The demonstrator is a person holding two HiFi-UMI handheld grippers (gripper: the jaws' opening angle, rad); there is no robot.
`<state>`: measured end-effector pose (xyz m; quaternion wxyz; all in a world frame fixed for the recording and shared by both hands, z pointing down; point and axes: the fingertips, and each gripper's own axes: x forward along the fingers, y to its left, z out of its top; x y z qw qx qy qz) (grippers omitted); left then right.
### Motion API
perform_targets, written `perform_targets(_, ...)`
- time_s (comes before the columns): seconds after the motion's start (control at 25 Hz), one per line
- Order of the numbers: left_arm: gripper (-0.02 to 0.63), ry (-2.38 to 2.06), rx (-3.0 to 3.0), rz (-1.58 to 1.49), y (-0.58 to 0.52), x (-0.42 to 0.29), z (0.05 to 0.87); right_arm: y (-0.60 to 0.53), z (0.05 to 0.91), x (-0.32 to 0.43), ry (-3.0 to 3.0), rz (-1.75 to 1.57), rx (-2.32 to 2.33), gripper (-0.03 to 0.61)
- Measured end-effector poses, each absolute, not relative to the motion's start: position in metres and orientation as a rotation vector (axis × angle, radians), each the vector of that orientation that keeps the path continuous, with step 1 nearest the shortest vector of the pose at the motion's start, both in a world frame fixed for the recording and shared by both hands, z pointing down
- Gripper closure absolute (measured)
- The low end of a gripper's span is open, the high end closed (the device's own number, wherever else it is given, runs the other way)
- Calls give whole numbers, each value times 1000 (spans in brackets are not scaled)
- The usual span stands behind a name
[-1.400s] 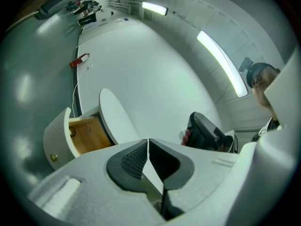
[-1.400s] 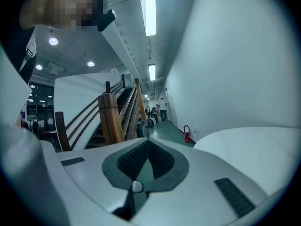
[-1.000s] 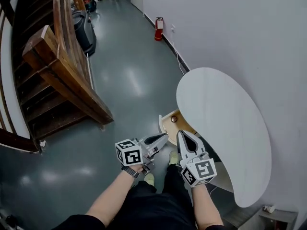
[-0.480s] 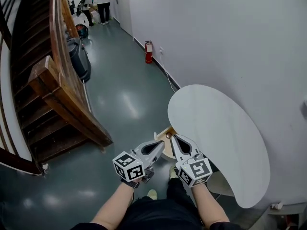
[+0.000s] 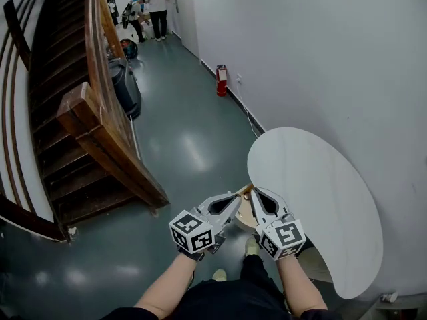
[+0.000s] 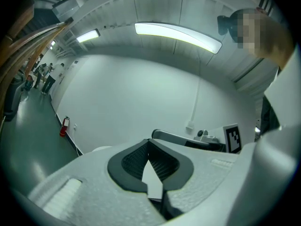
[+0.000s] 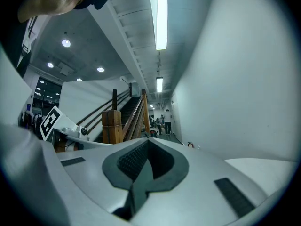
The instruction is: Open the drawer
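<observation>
Corridor: glossy grey-green floor (image 5: 187, 145), wooden staircase (image 5: 87, 112) at 10 o'clock. A white wall sits at 2 o'clock with a red fire extinguisher (image 5: 221, 80) at its foot. People stand far off at 12.

Head view: white rounded table top (image 5: 313, 199) at 4 o'clock. The drawer (image 5: 246, 213) shows only as a sliver of tan wood under the table's near edge, between the two grippers, and it reads as pulled out. The left gripper (image 5: 233, 199) and right gripper (image 5: 256, 192) sit side by side at 6 o'clock, over the drawer and seemingly clear of it. Compared with a second ago, both are higher and the left one has rolled.

Left gripper view: jaws clenched together, nothing between them. Bare wall and a ceiling strip light beyond, with the right gripper at 3 o'clock.

Right gripper view: jaws pressed together, empty. Stair post at 10 o'clock, table top at 4.

Judgement: the pull looks finished. Both hands are lifting away with no grip on anything, and the drawer is left open.
</observation>
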<state>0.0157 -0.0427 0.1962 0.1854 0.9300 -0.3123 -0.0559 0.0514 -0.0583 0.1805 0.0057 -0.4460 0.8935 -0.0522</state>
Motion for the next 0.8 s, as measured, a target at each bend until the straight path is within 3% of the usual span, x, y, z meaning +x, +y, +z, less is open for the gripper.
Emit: perform_targets(0.8,604,-973,2655,-97,-63,-1,201,-79,181,39,2796,-156,-1392,565)
